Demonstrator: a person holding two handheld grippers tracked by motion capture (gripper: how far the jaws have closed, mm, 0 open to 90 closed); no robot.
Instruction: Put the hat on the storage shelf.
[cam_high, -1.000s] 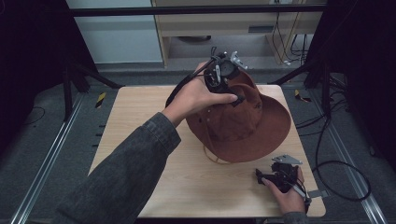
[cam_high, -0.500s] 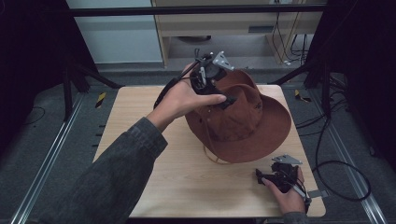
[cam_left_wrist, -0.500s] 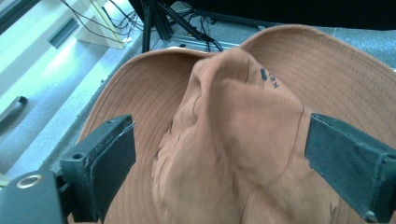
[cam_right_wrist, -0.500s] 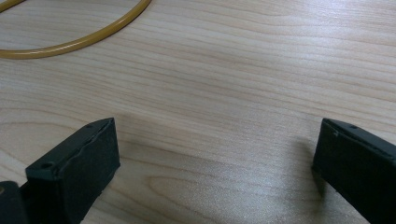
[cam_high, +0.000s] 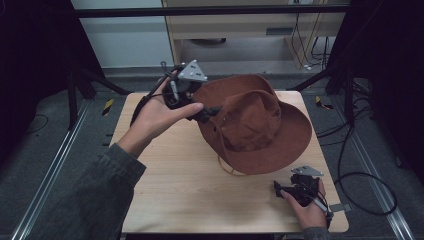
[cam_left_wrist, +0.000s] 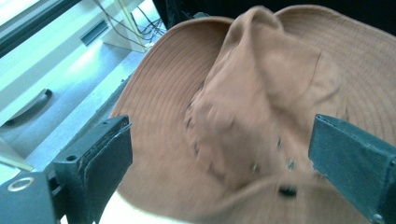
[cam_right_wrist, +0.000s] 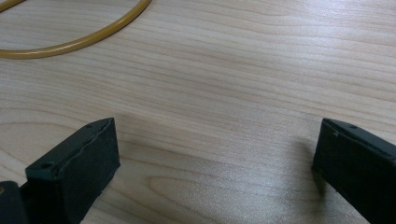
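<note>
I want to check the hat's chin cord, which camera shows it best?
The right gripper view: the yellow cord lies sharp on the wooden table. The high view shows a small loop under the hat brim. The left gripper view shows the blurred crown.

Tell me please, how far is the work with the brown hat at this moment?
Early, it seems. Done: the brown hat sits crown up on the wooden table, its yellow cord lying loose. In hand: the left gripper is at the hat's left side, jaws wide open, the crown between them in its own view, nothing gripped. Left: closing on the hat; the right gripper rests open on the table.
</note>
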